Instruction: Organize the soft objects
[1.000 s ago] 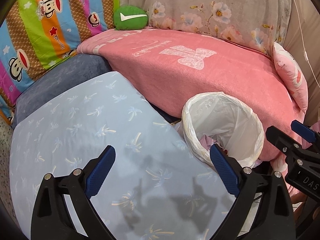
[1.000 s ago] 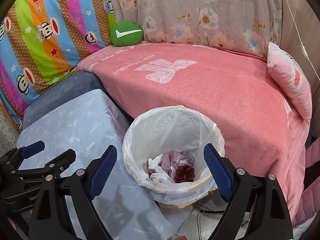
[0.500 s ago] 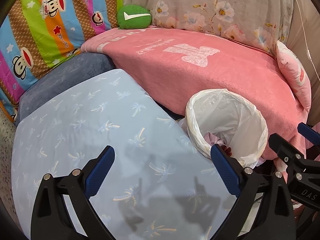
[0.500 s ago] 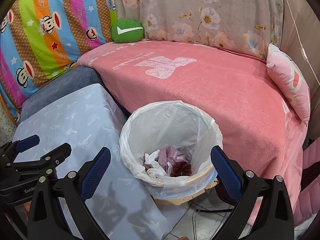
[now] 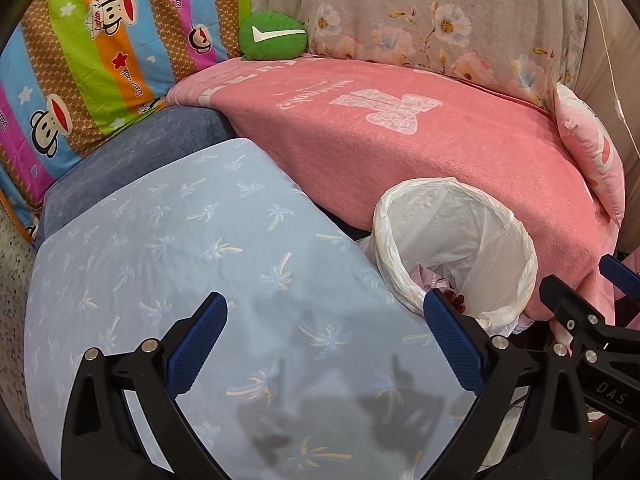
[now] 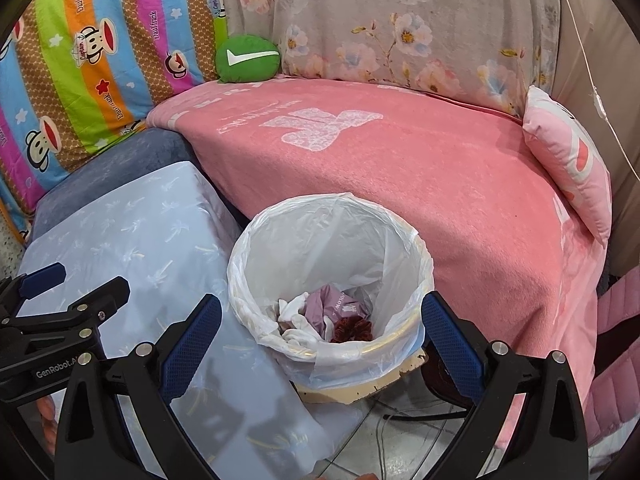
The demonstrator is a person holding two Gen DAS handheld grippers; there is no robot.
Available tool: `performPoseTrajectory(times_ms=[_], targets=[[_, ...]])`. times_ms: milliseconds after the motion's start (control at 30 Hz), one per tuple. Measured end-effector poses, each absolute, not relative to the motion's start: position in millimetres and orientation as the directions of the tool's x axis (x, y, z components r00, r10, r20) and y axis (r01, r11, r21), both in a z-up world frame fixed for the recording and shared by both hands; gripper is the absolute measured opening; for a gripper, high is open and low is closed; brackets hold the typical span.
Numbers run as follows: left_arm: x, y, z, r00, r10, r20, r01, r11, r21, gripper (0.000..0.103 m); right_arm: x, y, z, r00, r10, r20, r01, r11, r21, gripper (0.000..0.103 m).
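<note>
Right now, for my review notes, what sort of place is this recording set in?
Most likely a home living room or bedroom corner: a couch or daybed under a pink blanket, draped floral and cartoon-monkey sheets behind it, small cushions, and a lined wastebasket on a tiled floor.

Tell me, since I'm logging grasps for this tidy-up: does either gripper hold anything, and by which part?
Nothing is held. The left gripper and the right gripper both stand open and empty, the right one over the white-lined round bin.

The striped monkey blanket reads "Paul Frank" and "Captain"; the left gripper body reads "GenRobot.AI".
</note>
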State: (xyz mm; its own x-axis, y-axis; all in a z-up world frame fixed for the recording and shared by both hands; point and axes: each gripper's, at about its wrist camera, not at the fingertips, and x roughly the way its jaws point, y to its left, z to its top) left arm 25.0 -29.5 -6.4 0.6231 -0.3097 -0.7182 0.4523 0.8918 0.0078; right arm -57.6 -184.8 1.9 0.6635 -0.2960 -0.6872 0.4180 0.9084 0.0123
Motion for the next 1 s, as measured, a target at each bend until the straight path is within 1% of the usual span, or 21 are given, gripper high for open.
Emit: performPoseTrajectory(times_ms=[800,1000], targets=[[12.6,-41.9,-12.9,0.626,-0.287,-0.725,0.444,0.896,0.029,0.094,-70.2,-193.4,-9.1,0.647,-0.310,-0.697,0.451,0.892,0.021,0.099],[10.6,-44.0,-13.7,0.626,-0.288,-0.724,0.433,0.901,0.016,0.094,-71.2,-194.7,-10.4,0.645,-0.311,-0.698,0.452,0.892,0.021,0.099]])
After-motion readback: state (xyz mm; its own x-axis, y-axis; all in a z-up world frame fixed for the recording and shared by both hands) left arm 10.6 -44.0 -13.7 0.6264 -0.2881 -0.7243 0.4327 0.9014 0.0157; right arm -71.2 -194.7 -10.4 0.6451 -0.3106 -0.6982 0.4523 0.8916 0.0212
